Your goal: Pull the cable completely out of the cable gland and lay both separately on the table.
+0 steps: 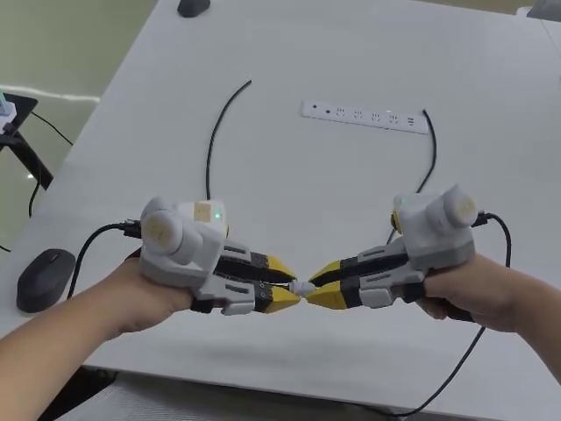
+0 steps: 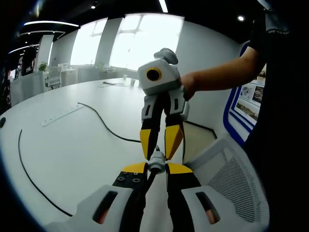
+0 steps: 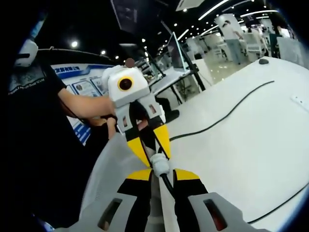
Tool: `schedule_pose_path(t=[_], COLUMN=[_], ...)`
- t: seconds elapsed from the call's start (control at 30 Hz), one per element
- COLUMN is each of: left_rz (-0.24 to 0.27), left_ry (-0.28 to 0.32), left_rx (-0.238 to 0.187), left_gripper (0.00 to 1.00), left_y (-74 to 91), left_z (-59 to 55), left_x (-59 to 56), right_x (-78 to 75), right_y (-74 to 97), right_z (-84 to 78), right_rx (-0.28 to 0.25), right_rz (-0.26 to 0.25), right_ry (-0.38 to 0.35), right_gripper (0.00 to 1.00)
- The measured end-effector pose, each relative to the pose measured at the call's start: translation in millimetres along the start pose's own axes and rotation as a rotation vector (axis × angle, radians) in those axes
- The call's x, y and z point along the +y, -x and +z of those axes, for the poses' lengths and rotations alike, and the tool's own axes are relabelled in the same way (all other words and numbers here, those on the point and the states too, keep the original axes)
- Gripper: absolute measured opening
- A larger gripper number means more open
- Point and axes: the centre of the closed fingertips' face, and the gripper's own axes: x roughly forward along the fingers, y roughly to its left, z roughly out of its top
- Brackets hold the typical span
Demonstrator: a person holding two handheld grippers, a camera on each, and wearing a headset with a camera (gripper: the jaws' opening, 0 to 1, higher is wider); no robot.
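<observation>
A small pale grey cable gland (image 1: 304, 288) hangs above the table's near edge, caught between the yellow tips of both grippers. My left gripper (image 1: 294, 295) comes from the left and is shut on the cable gland (image 2: 156, 163). From the right, my right gripper (image 1: 315, 295) meets it tip to tip. In the right gripper view a short black cable (image 3: 169, 185) leaves the gland (image 3: 159, 164) and runs down between the shut jaws of my right gripper (image 3: 163, 175). The left gripper (image 3: 151, 145) faces it there, and the right gripper (image 2: 160, 144) faces the left gripper view.
On the white table (image 1: 289, 175) a long black cable (image 1: 210, 145) runs from mid-table to behind the left gripper. A white power strip (image 1: 364, 115) lies at the back, its cord (image 1: 431, 158) curving toward the right gripper. A dark mouse (image 1: 44, 279) sits at the left edge.
</observation>
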Motion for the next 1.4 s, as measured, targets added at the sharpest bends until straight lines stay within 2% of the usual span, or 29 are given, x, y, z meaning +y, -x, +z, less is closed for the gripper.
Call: schedule_pose_path(t=[0.2,0.33,0.57,0.73,0.77,0.93,1.07,1.27,1.37,1.4], left_rz=[-0.004,-0.006,-0.010,-0.009,-0.018,-0.018,-0.017,-0.010,-0.011,-0.012], left_ry=[0.007,0.012,0.043,0.064,0.083,0.103,0.104,0.098,0.096,0.090], left_rx=[0.004,0.005,0.000,-0.007,-0.007,-0.010,-0.007,-0.014,-0.018,-0.014], left_gripper=[0.15,0.15,0.15,0.15,0.15,0.15,0.15,0.15,0.15,0.15], left_y=[-1.3,-1.2,-0.9,-0.3,-0.1,-1.4,-1.4,-1.0,-0.7,-1.0], left_z=[-1.2,-1.5,-0.7,-0.7,-1.6,-5.0,-6.2,-4.2,-3.3,-4.2], left_x=[-0.1,-0.3,1.6,3.7,3.0,2.5,1.9,2.7,1.6,1.2], right_x=[1.5,0.8,0.6,-4.3,-2.7,-4.8,-5.2,-8.0,-7.5,-8.4], right_y=[-2.2,-2.1,-1.8,-1.0,-1.0,-3.7,-4.9,-3.1,-3.4,-3.2], right_z=[-1.5,-1.9,0.6,2.8,1.2,-3.7,-5.5,-2.9,-3.0,-7.0], right_rx=[0.005,0.002,0.003,0.031,0.049,0.092,0.091,0.067,0.060,0.071], right_rz=[0.017,0.014,-0.031,-0.107,-0.120,-0.195,-0.205,-0.202,-0.194,-0.192], right_ry=[-0.005,0.018,0.197,0.361,0.414,0.561,0.564,0.527,0.476,0.390], right_gripper=[0.09,0.09,0.08,0.08,0.07,0.08,0.08,0.08,0.08,0.09])
